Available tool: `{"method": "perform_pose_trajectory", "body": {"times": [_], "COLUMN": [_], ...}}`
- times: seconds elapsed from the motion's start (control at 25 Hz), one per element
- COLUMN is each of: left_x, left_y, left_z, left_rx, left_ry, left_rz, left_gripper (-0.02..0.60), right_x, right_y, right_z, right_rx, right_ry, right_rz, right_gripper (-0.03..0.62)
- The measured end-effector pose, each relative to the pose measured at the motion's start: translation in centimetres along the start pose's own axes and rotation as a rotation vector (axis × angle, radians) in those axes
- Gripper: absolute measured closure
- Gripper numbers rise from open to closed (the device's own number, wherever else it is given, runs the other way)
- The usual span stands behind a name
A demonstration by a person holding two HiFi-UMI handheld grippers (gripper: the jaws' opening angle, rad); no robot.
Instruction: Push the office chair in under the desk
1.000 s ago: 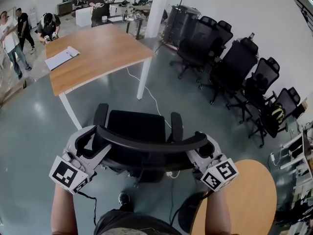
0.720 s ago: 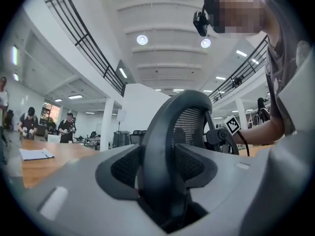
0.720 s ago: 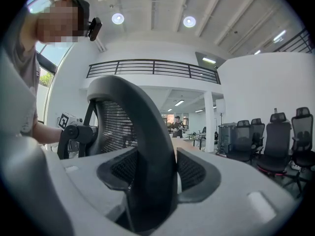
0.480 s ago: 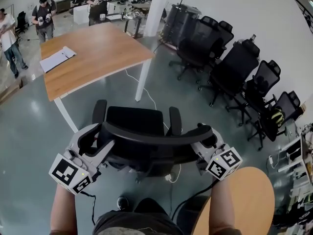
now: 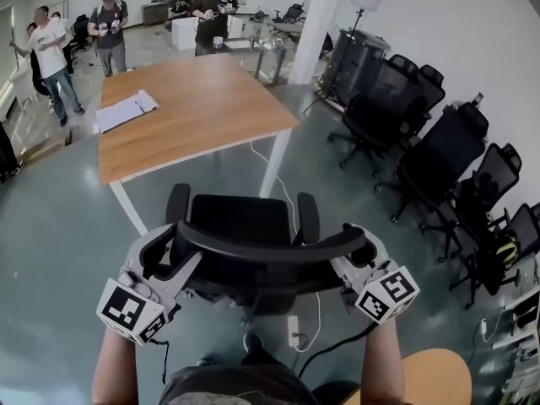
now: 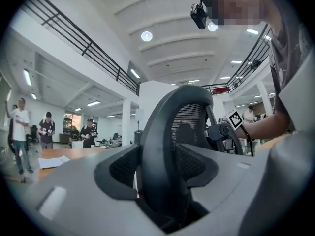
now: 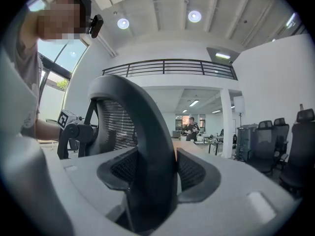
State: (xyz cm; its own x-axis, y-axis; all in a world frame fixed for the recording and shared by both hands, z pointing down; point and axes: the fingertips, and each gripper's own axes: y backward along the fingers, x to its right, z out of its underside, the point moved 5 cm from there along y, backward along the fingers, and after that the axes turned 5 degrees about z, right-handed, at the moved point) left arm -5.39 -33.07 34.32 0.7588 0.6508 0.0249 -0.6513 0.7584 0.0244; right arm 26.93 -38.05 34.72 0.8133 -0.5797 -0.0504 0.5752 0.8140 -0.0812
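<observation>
One black office chair (image 5: 236, 222) stands on the grey floor (image 5: 59, 226) before the person. Its seat faces the one rectangular wooden bench (image 5: 194, 108) and stops short of the bench's near edge, not under it. Two tongs hold the curved top rim of its backrest (image 5: 270, 250). The left tongs (image 5: 167, 245) clamp the rim's left end; their jaws have just eased a little wider, with the rim between the pads. The right tongs (image 5: 359, 247) clamp the right end.

Two white bench legs stand ahead, the left leg (image 5: 126, 205) off to the chair's left. The right leg (image 5: 272, 167) rises just beyond the right part of the seat. One sheaf of papers (image 5: 126, 110) lies on the bench top. A white cable (image 5: 283, 188) trails over the floor past that leg and under the chair, near a power strip (image 5: 293, 332).

Along the right wall wait at least five spare black chairs (image 5: 439, 154). One white column (image 5: 321, 19) rises behind the bench, and at least three people (image 5: 211, 7) stand at the far end. The edge of one round wooden bench (image 5: 422, 382) shows beside the person's right arm.
</observation>
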Motion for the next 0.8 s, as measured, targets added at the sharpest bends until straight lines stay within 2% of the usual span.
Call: {"method": "perform_pose_trajectory", "body": {"times": [0.44, 0.8], "left_x": [-2.0, -5.8], "left_y": [-4.4, -8.0], "left_z": [0.6, 0.7], "left_rx": [0.000, -0.013], "left_ry": [-0.033, -0.038], "left_rz": [-0.258, -0.356], "left_gripper": [0.328, 0.328], "right_x": [5.6, 9.0], "right_y": [-8.1, -15.7], "right_z": [0.1, -0.5], "right_rx": [0.012, 0.034], "right_ry": [0.030, 0.021], "right_rz": [-0.191, -0.273], "right_gripper": [0.370, 0.370]}}
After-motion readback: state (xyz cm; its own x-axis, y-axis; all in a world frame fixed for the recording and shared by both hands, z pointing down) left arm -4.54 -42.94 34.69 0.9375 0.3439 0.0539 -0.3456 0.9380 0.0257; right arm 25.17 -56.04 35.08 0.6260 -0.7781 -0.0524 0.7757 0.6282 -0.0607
